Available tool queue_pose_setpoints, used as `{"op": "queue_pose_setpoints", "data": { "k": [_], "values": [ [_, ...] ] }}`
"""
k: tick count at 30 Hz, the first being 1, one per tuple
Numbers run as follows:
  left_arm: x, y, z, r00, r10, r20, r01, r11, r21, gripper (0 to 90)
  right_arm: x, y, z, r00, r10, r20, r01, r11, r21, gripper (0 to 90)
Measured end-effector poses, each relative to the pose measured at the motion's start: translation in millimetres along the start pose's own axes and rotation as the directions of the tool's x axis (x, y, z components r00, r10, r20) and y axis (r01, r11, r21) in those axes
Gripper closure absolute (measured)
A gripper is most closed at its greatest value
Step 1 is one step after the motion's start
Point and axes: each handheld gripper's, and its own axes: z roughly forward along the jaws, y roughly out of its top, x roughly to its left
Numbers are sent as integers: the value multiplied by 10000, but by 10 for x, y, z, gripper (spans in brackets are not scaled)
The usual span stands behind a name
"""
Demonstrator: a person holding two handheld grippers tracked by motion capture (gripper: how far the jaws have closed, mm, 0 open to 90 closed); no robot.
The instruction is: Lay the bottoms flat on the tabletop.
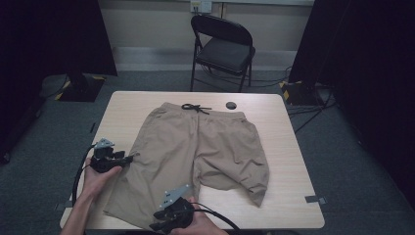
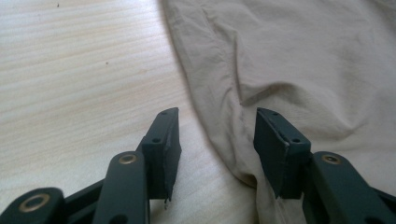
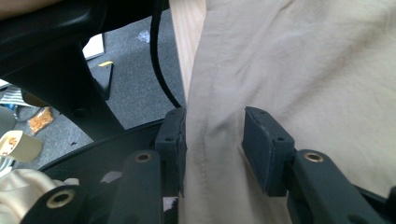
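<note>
Beige shorts (image 1: 195,147) lie flat on the light wooden table (image 1: 288,196), waistband and black drawstring (image 1: 195,107) at the far side. My left gripper (image 1: 128,158) sits at the shorts' left side edge. In the left gripper view the jaws (image 2: 217,135) stand apart with the folded side seam (image 2: 233,107) lying between them, unpinched. My right gripper (image 1: 156,224) is at the table's near edge, over the hem of the left leg. In the right gripper view the hem (image 3: 210,116) runs between the parted pads (image 3: 215,135).
A small black round disc (image 1: 231,105) sits in the table near the waistband. A black folding chair (image 1: 222,46) stands beyond the far edge. Dark curtains flank both sides. Grey tape marks (image 1: 314,199) sit on the table's right front corner.
</note>
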Motion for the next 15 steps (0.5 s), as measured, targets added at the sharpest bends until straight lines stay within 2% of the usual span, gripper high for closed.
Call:
{"op": "queue_pose_setpoints", "data": {
  "k": [2, 3, 4, 5, 7, 8, 10, 11, 15],
  "values": [
    [1, 5, -13, 9998, -158, 92, 157, 9998, 105, 506, 27, -8, 12, 9997, 39, -261, -38, 10000, 28, 604],
    [8, 4, -16, 9989, -261, 390, 257, 9996, 103, 502, 40, -9, 13, 9997, 54, -246, -53, 10000, 48, 606],
    [2, 7, -22, 9989, -209, 426, 207, 9998, 56, 524, 45, -3, 15, 9997, -56, -219, 57, 10000, 63, 602],
    [-16, 23, -38, 9980, -292, 558, 298, 9995, -102, 535, 38, 3, 11, 9996, 5, -285, -2, 9999, 117, 589],
    [-60, 67, -74, 9960, -221, 866, 254, 9990, -369, 539, -3, 28, -47, 10000, 51, -46, -51, 10000, -23, 564],
    [-89, 93, -98, 9954, -100, 953, 149, 9986, -505, 552, -43, 45, -105, 9997, 223, -65, -224, 9995, -219, 556],
    [-144, 128, -120, 9919, -108, 1262, 206, 9969, -760, 571, -119, 72, -241, 9988, 410, 251, -395, 9975, -579, 551],
    [-166, 140, -121, 9911, 9, 1328, 95, 9969, -781, 590, -175, 83, -350, 9971, 557, 523, -513, 9954, -813, 551],
    [-264, 137, -53, 9812, -5, 1929, 121, 9982, -589, 619, -320, 13, -703, 9846, 1025, 1419, -858, 9891, -1196, 552]
  ]
}}
